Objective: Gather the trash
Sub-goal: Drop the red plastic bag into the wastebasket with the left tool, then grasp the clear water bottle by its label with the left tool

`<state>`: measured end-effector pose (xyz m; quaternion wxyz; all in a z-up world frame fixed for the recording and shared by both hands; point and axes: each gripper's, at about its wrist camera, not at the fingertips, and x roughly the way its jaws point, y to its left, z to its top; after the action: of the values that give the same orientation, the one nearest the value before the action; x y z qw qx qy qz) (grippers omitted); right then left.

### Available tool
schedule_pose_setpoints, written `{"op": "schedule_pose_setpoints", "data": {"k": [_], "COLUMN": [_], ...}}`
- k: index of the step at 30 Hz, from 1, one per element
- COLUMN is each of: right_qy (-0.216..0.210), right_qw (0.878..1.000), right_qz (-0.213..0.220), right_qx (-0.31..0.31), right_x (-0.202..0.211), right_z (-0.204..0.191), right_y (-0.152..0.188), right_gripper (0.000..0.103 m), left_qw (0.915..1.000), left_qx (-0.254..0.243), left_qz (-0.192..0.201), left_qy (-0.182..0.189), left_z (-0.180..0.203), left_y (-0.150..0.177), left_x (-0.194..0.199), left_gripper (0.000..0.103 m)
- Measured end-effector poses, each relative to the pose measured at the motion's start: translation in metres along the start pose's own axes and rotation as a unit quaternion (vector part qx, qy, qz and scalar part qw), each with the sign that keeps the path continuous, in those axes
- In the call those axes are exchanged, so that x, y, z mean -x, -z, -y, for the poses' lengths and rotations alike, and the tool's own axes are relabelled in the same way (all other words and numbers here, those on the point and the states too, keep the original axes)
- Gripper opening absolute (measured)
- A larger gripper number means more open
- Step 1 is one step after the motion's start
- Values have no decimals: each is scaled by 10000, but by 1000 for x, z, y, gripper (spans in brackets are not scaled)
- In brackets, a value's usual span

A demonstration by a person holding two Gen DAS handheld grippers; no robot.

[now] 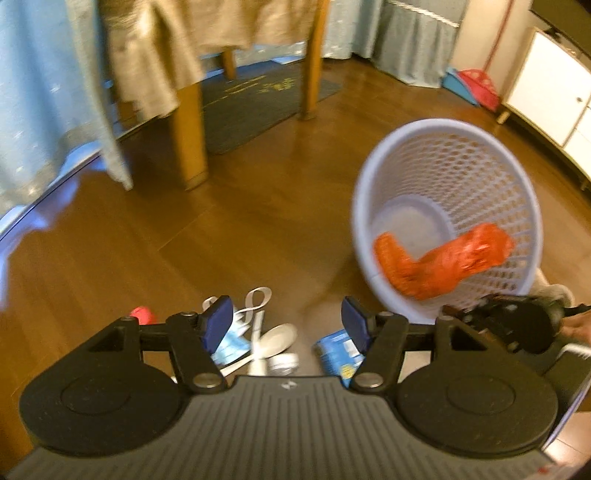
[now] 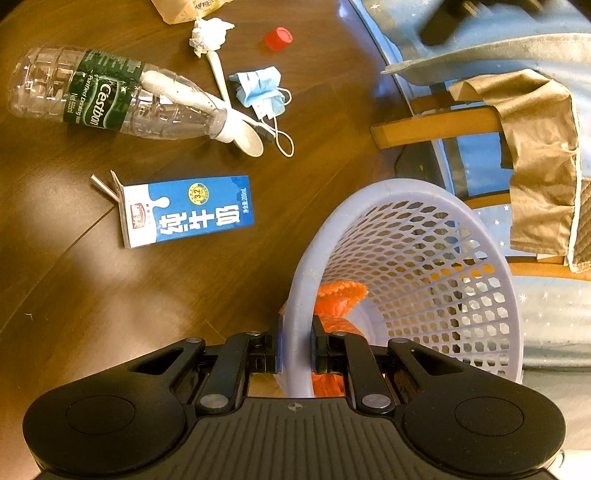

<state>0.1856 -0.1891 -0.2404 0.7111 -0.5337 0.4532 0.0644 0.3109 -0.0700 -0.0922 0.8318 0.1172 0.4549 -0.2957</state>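
My left gripper (image 1: 286, 325) is open and hovers over litter on the wood floor: a white spoon (image 1: 277, 339), a blue face mask (image 1: 232, 343), a blue milk carton (image 1: 338, 350) and a red cap (image 1: 142, 314). My right gripper (image 2: 295, 350) is shut on the rim of a lavender mesh basket (image 2: 321, 236), which is tipped on its side. An orange plastic bag (image 2: 338, 299) lies inside it. Left of the basket lie the milk carton (image 2: 188, 210), a clear water bottle (image 2: 110, 99), the spoon (image 2: 236, 122), the mask (image 2: 262, 92), a crumpled tissue (image 2: 208, 35) and the cap (image 2: 277, 38).
Wooden table legs (image 1: 188, 144) with a beige cloth (image 1: 147, 55) hanging over them stand behind the litter, on a dark mat (image 1: 258, 99). Blue fabric (image 1: 44, 92) hangs at the left. A white cabinet (image 1: 546, 85) and a red and blue dustpan (image 1: 476, 85) are at the far right.
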Motion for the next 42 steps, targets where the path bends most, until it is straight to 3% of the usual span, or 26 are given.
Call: {"op": "schedule_pose_setpoints", "data": {"k": [7,16,20,27,42], "right_qy": [-25,-66,-71,-70,45], "right_qw": [10000,9999,9999,9999,10000], "right_qz": [-33,-52,-52,-59,-19], "right_qx": [-74,-120,-107,-145,-13], "right_x": [-1,-2,-2,-2,-2], "right_z": [3,4,3,6,6], "right_y": [-3,-7,-7,-7,-6], "right_gripper": [10,10,10,10,10], "left_qw": [9987,9957,9946,9929,9902], "left_qx": [255,255,264,237,-70], "left_qz": [-289,-862,-985,-1160,-1390], "left_qy": [-329,-213,-182,-106,-93], "left_z": [-31,-31,-23,-10,0], "left_y": [33,87,105,122,134], "left_x": [-2,-22,-32,-49,-71], "left_gripper": [60,61,67,73,76]}}
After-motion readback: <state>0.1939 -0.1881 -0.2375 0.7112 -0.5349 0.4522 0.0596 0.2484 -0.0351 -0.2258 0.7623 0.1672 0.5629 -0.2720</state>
